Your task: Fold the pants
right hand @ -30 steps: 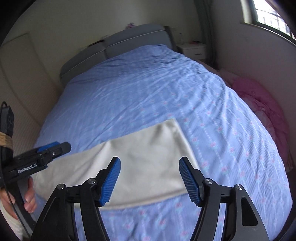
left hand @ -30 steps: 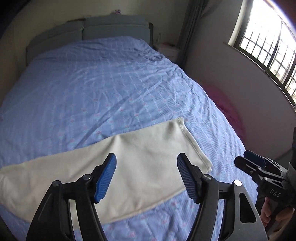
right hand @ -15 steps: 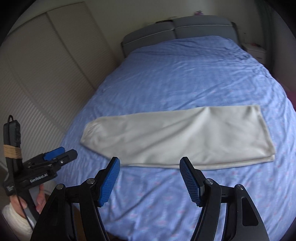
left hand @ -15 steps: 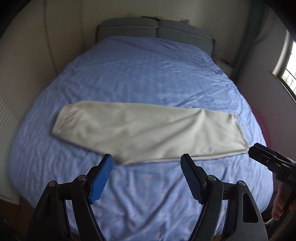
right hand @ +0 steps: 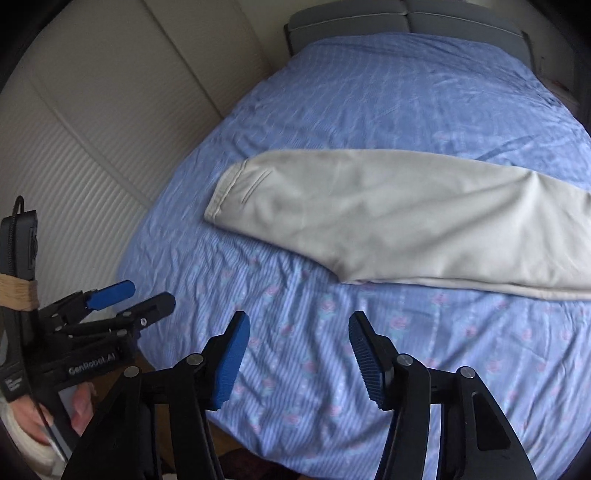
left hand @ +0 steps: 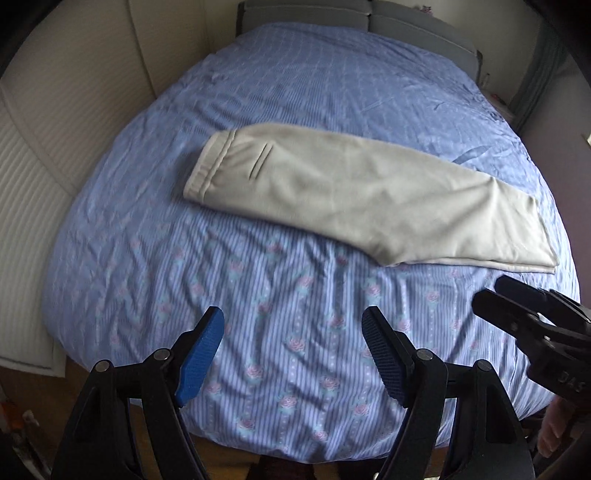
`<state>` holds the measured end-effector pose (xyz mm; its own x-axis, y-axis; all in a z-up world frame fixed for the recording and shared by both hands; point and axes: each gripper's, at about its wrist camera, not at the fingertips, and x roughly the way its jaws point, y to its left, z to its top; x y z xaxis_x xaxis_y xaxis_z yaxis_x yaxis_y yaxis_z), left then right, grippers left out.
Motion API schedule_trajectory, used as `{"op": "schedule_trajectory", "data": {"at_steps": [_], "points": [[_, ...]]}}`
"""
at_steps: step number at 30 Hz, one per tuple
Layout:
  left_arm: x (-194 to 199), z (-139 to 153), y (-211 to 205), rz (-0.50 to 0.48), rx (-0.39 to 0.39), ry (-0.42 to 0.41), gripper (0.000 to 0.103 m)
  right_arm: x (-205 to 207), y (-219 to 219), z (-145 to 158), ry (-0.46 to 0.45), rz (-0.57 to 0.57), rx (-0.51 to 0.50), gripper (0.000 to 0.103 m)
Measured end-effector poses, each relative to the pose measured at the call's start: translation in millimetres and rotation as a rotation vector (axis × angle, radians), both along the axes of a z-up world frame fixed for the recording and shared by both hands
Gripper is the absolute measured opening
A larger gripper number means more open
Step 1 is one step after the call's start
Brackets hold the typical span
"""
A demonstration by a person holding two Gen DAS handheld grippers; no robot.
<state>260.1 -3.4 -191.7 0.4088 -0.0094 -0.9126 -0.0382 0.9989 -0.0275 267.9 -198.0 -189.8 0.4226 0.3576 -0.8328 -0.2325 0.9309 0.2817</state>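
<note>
Cream pants [left hand: 351,192] [right hand: 388,218] lie flat across the blue bed, folded lengthwise, waistband [left hand: 207,166] at the left and leg hems at the right. My left gripper [left hand: 293,332] hovers open over bare bedspread short of the pants, nothing between its blue pads. My right gripper [right hand: 299,336] also hangs over bare bedspread near the foot of the bed; its jaws are closing with nothing between them. Each gripper shows at the edge of the other's view: the right one [left hand: 517,306] and the left one [right hand: 144,295].
The bed [left hand: 295,92] has a blue striped floral cover and a grey headboard [left hand: 362,14]. A pale ribbed wardrobe wall [right hand: 92,147] stands along the left side. The floor shows under the foot edge. A hand [right hand: 77,406] holds the left tool.
Both grippers swept left along the foot of the bed from the leg hems toward the waistband end. The right jaws have narrowed; the pants lie unmoved.
</note>
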Motion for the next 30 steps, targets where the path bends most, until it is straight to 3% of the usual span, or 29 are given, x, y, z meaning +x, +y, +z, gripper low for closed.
{"op": "schedule_trajectory", "data": {"at_steps": [6, 10, 15, 18, 22, 25, 30], "points": [[9.9, -55.4, 9.6, 0.129, -0.034, 0.051, 0.076, 44.2, 21.5, -72.8, 0.089, 0.049, -0.031, 0.040], [16.5, -84.7, 12.5, 0.221, -0.082, 0.113, 0.076, 71.4, 16.5, -117.6, 0.161, 0.040, -0.061, 0.038], [17.6, -92.3, 11.8, 0.291, -0.092, 0.125, 0.076, 97.3, 15.0, -153.5, 0.208, 0.065, -0.086, 0.038], [20.1, -89.7, 10.9, 0.308, -0.083, 0.124, 0.076, 107.6, 18.6, -156.7, 0.206, 0.097, -0.108, 0.036], [22.2, -84.0, 9.9, 0.324, -0.070, 0.110, 0.076, 112.7, 19.8, -138.3, 0.106, 0.143, -0.109, 0.036], [23.2, -82.6, 8.0, 0.325, -0.062, 0.112, 0.076, 121.6, 19.7, -149.0, 0.139, 0.159, -0.126, 0.036], [20.6, -82.3, 4.7, 0.322, -0.044, 0.123, 0.076, 125.1, 31.9, -148.4, 0.094, 0.220, -0.207, 0.036]]}}
